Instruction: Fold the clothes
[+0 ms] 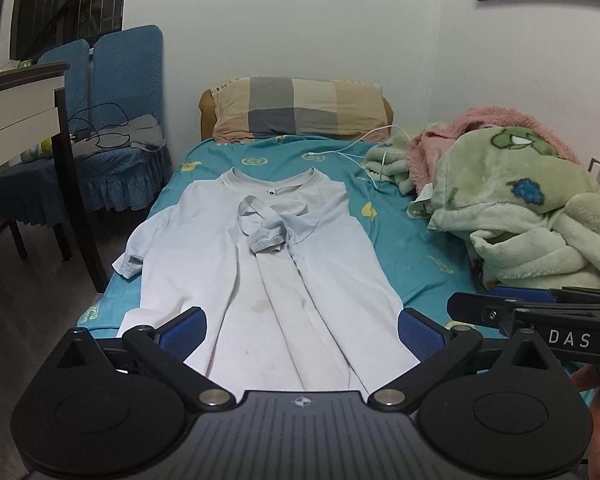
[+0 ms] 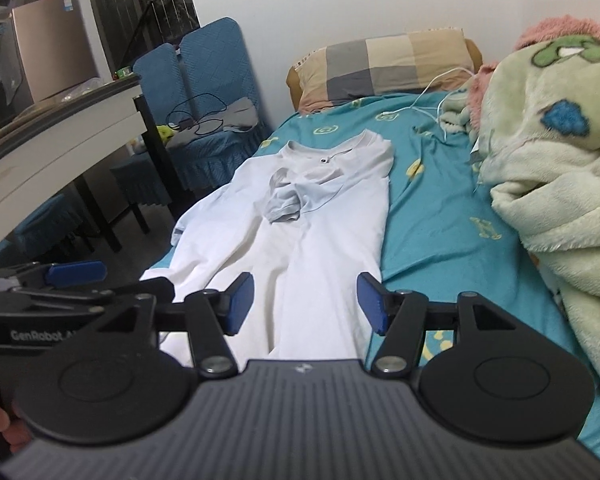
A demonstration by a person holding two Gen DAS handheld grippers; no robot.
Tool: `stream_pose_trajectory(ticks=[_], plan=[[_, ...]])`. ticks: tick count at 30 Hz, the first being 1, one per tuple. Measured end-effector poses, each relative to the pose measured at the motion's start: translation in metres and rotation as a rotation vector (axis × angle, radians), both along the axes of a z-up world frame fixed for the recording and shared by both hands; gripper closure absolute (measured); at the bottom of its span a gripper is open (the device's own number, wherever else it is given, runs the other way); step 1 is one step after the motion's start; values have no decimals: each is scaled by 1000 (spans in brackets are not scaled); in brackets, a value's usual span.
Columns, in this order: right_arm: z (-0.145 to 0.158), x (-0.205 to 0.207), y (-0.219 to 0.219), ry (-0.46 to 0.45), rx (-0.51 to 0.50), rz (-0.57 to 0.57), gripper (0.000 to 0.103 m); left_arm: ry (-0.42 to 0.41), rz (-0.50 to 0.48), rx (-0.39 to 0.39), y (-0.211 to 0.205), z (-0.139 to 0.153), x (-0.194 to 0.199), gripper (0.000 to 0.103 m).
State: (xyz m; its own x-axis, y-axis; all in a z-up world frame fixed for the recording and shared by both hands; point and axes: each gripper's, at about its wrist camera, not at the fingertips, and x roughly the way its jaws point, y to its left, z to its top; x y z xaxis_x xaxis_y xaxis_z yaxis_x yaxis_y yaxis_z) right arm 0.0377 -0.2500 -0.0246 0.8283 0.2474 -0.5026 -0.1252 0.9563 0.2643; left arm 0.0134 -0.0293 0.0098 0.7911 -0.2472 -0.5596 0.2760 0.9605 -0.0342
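At the bottom of the frame, the left gripper (image 1: pixel 302 334) and the right gripper (image 2: pixel 305 302) are held with jaws spread wide, empty. Mid-frame, a white shirt (image 1: pixel 260 264) is laid flat on the teal bed (image 1: pixel 420 248), one sleeve folded inward; a checked pillow (image 1: pixel 296 108) is seen above.

"DAS" on right tongs (image 1: pixel 500 300), "GenRobot" on left tongs (image 2: pixel 74 273)

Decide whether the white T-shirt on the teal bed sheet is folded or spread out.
Partly folded: the white T-shirt lies flat, collar toward the checked pillow; one sleeve is folded onto its chest, the other still spread.
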Motion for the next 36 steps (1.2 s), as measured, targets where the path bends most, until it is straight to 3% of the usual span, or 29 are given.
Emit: stream_pose_trajectory(ticks=[4, 6, 8, 18, 23, 26, 30, 36], plan=[[0, -2, 1, -6, -20, -11, 42, -3, 8, 10, 0, 0, 0, 0], [1, -3, 0, -14, -17, -16, 27, -4, 12, 8, 1, 0, -1, 0], [1, -4, -1, -25, -8, -20, 21, -4, 12, 6, 1, 0, 0, 0], [3, -5, -10, -32, 23, -70, 21, -13, 24, -10, 9, 16, 2, 0], [12, 18, -5, -14, 28, -53, 21, -68, 105, -91, 46, 44, 13, 0], [19, 47, 23, -29, -26, 12, 21, -90, 143, -130, 74, 55, 19, 0], [21, 97, 76, -32, -46, 111, 23, -142, 181, -125, 111, 61, 24, 0], [-6, 188, 178, 4, -61, 224, 25, -172, 304, -181, 166, 47, 36, 0]])
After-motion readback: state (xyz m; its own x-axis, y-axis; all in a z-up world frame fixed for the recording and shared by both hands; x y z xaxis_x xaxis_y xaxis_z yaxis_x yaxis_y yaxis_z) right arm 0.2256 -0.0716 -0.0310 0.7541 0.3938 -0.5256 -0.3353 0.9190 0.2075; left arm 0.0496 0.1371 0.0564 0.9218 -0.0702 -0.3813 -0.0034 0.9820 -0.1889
